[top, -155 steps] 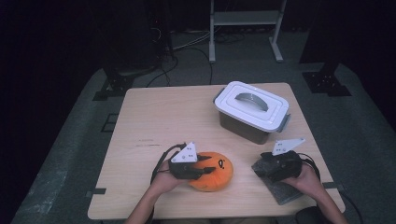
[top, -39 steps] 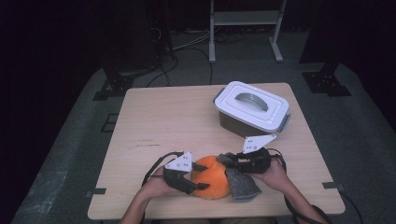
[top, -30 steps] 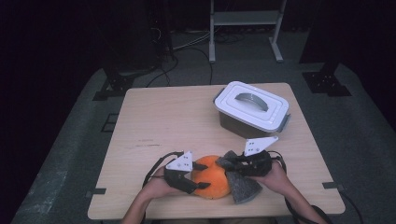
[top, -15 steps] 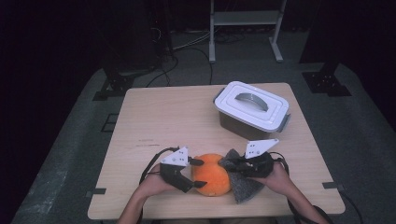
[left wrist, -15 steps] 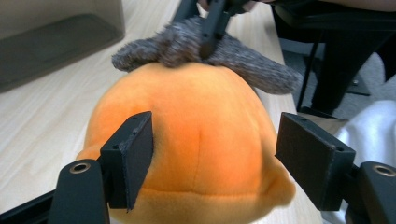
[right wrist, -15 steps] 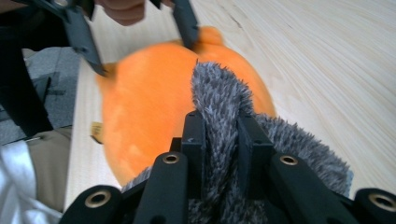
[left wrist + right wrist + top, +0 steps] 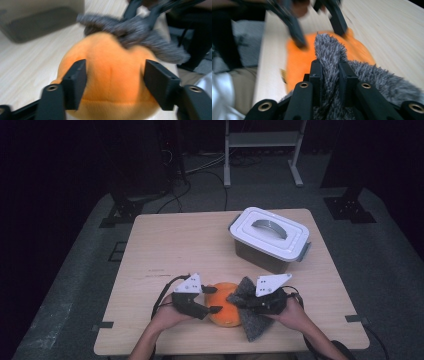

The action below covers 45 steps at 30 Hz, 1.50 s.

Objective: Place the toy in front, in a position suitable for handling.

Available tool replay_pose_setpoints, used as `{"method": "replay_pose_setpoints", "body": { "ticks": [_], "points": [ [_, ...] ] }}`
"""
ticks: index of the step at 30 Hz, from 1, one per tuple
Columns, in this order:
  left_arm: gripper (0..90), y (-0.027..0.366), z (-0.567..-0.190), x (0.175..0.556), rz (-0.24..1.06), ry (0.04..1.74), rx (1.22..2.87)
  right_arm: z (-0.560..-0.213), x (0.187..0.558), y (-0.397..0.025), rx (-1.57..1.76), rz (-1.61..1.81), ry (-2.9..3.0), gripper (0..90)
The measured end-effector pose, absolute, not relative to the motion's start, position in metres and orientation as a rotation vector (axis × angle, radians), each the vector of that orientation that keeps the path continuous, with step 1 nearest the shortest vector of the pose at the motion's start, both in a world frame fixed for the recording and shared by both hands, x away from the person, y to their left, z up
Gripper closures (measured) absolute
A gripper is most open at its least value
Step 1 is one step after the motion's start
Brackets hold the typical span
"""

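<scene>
Wood table (image 7: 165,250), dark room | left tool (image 7: 211,299) spread | right tool (image 7: 239,301) pinching grey cloth (image 7: 252,320)

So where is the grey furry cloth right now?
In the high view the grey furry cloth lies near the table's front edge, pinched in the right gripper, its corner against the right side of the orange plush.

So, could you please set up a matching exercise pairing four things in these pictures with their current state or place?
Things:
1. round orange plush toy
2. grey furry cloth
3. white-lidded plastic storage box
4. left tool

States:
A. closed, at the table's far right
B. pinched in the right tool
C. open, jaws either side of the toy
D. on the table between both tools

Pairs: 1-D, 2-B, 3-A, 4-C
</scene>
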<state>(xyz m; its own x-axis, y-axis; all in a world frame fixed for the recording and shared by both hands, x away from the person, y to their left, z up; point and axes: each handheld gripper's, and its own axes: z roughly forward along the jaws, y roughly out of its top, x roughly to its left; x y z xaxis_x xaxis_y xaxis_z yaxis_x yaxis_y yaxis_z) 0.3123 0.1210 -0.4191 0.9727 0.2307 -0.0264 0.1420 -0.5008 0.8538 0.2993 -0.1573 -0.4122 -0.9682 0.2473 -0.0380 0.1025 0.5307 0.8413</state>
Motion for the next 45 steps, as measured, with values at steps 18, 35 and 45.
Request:
{"method": "replay_pose_setpoints", "body": {
  "ticks": [18, 35, 45],
  "points": [
    [36.3, 0.129, -0.424, 0.316, 0.108, 0.276, 2.127, -0.405, 0.301, -0.167, 0.307, 1.518, 2.642, 46.3],
    [38.4, 0.123, -0.426, 0.320, 0.134, 0.293, 2.122, -0.409, 0.290, -0.141, 0.242, 1.409, 2.598, 77.5],
    [32.0, 0.128, -0.421, 0.319, 0.109, 0.281, 2.145, -0.410, 0.305, -0.170, 0.383, 1.393, 2.567, 78.9]
  ]
}}
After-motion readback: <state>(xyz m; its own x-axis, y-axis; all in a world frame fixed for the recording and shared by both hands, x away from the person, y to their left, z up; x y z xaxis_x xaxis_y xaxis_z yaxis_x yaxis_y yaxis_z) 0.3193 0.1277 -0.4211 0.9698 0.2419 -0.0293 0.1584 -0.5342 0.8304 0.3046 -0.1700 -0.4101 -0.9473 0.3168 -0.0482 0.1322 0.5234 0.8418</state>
